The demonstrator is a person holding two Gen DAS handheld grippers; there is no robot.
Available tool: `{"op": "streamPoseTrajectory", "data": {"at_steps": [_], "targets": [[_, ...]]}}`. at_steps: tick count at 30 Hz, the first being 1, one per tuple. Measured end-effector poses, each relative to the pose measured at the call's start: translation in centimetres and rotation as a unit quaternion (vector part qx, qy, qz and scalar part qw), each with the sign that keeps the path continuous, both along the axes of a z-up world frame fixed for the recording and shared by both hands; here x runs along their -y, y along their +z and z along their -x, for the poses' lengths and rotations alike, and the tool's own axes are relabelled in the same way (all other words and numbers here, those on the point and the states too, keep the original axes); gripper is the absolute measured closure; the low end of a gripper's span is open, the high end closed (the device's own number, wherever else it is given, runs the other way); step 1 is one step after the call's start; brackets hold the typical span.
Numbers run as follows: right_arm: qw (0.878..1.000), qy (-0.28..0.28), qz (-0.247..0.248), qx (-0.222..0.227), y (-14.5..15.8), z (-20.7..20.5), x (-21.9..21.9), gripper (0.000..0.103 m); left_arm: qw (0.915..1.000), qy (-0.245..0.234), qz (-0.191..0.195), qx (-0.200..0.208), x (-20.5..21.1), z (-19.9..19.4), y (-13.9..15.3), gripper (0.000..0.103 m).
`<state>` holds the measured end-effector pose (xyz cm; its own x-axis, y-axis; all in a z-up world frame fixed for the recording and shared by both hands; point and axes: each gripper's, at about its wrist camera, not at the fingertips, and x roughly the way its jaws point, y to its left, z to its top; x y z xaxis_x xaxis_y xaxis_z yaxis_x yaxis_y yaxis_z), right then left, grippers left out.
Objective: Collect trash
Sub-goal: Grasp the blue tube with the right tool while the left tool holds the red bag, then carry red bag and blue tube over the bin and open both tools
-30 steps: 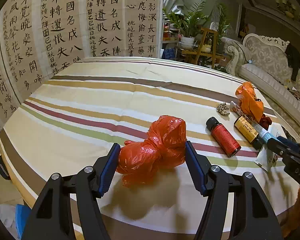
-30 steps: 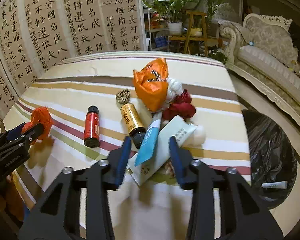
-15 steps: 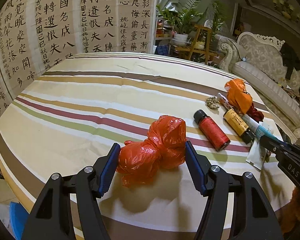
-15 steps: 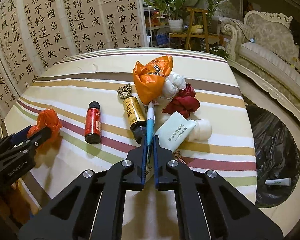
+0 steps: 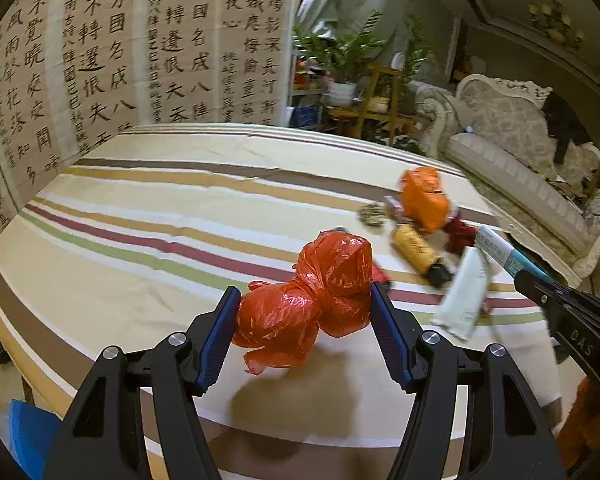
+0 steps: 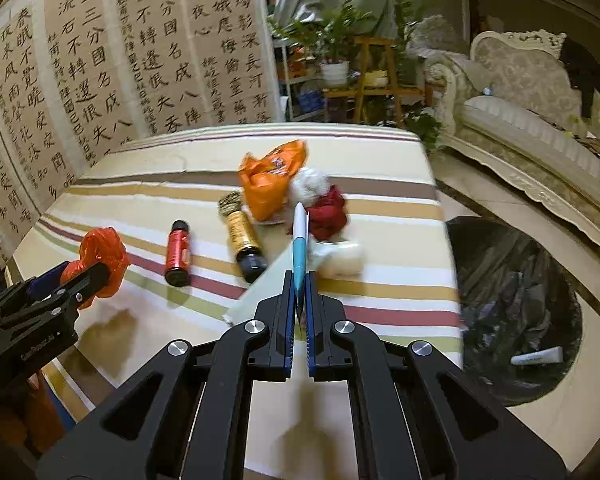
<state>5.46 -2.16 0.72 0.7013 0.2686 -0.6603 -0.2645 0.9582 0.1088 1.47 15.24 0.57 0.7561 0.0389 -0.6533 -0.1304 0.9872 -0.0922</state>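
The left tool [image 5: 304, 316] held a crumpled red plastic bag [image 5: 312, 300] between its blue pads, lifted clear of the striped desk [image 5: 140, 240]. The right tool [image 6: 299, 312] had just closed its jaws and pinched the flat end of a blue-and-white squeeze tube [image 6: 300, 244], which stood out forward over the remaining litter. The black-lined bin [image 6: 512, 320] stood on the floor to the right, beside the desk. In my judgement, both grips should be kept firm, the tube carried across to the bin without brushing the gold-labelled dark bottle [image 6: 246, 240], and released only above the liner.
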Motion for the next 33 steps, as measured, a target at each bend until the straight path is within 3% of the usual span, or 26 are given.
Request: {"op": "streamPoseTrajectory", "data": {"at_steps": [11, 22, 33], "targets": [[0.997, -0.069, -0.009, 0.018, 0.2, 0.9, 7.3, 0.098, 0.9975, -0.070, 0.006, 0.012, 7.7, -0.4, 0.6, 0.040], [0.989, -0.144, -0.017, 0.012, -1.5, 0.1, 15.1, 0.098, 0.9907, -0.135, -0.010, 0.013, 16.3, -2.9, 0.5, 0.040], [0.984, -0.176, -0.024, 0.007, -3.0, -1.5, 19.5, 0.098, 0.9842, -0.174, -0.035, 0.007, 22.7, -6.2, -0.2, 0.040]]}}
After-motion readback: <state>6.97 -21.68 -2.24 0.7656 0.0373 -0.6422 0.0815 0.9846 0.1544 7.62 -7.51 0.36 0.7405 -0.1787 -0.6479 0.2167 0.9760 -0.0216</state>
